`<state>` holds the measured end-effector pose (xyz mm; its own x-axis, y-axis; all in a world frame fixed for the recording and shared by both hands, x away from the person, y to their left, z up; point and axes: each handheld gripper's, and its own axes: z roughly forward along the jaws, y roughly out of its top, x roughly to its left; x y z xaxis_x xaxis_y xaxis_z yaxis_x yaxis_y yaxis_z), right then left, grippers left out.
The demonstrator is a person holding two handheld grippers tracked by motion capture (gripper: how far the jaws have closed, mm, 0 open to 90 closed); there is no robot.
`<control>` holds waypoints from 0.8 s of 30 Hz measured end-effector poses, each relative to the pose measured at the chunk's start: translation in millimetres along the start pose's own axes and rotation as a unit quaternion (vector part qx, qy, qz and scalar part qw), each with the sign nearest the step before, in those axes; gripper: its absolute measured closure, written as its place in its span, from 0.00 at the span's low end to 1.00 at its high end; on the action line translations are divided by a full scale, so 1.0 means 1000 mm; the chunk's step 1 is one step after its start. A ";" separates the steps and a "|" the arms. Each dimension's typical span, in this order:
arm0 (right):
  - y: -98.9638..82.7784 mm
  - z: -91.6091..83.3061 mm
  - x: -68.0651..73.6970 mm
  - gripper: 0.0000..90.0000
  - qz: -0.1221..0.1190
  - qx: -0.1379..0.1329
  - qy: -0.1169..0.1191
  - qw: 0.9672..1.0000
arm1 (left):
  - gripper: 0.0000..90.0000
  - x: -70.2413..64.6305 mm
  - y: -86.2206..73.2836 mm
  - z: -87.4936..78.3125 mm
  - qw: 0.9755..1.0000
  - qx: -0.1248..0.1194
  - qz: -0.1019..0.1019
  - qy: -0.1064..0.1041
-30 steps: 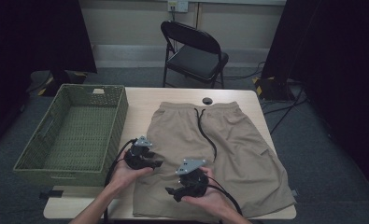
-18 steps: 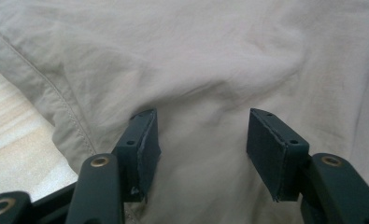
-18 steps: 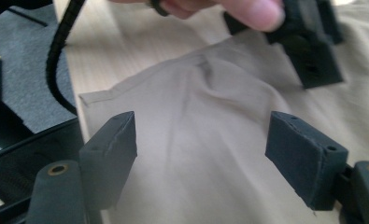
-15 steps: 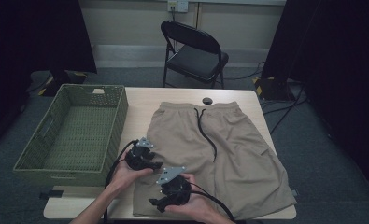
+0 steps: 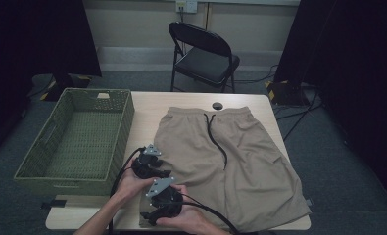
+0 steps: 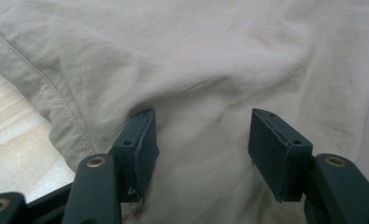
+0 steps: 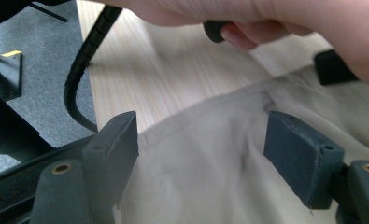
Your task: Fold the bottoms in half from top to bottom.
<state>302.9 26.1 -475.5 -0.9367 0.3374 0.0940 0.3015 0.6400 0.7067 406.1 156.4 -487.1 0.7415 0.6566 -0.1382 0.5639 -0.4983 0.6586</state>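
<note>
High view shows a pair of tan shorts (image 5: 220,166) spread flat on the worktop (image 5: 147,110), waistband at the far edge and leg hems toward the person, with a dark drawstring (image 5: 215,137) trailing down the front. A green woven basket (image 5: 73,142) stands just beside the shorts on the person's left. The left gripper (image 5: 149,164) sits at the outer side seam of the near left leg, and the right gripper (image 5: 164,200) sits at that leg's hem corner close to the near edge. Left gripper view shows its fingers (image 6: 138,144) spread wide, resting on a shallow ridge of cloth just inside the stitched seam. Right gripper view shows its fingers (image 7: 114,140) likewise wide, straddling the hem edge, with bare wood beyond. The step in hand appears to be taking hold of the leg for a fold. For a sound hold, each pair of fingers should gather both cloth layers, with the seam or hem inside the bite, before closing. Both grippers should then lift together so the leg does not twist. No brand, label or legible writing is visible on the shorts, basket or grippers.
</note>
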 end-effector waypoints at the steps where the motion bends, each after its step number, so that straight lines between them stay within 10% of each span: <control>1: 0.002 0.004 0.001 0.28 -0.002 0.002 -0.004 1.000 | 0.48 0.000 0.000 0.000 1.000 -0.002 -0.001 -0.002; 24: -0.029 0.000 -0.003 0.42 -0.040 0.005 -0.017 0.999 | 0.47 0.003 0.002 -0.005 1.000 -0.018 -0.016 -0.016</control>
<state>296.8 6.3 -495.9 -0.9510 0.3088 0.0140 0.2289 0.6731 0.7033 408.2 160.0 -482.5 0.7353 0.6527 -0.1827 0.5741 -0.4565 0.6797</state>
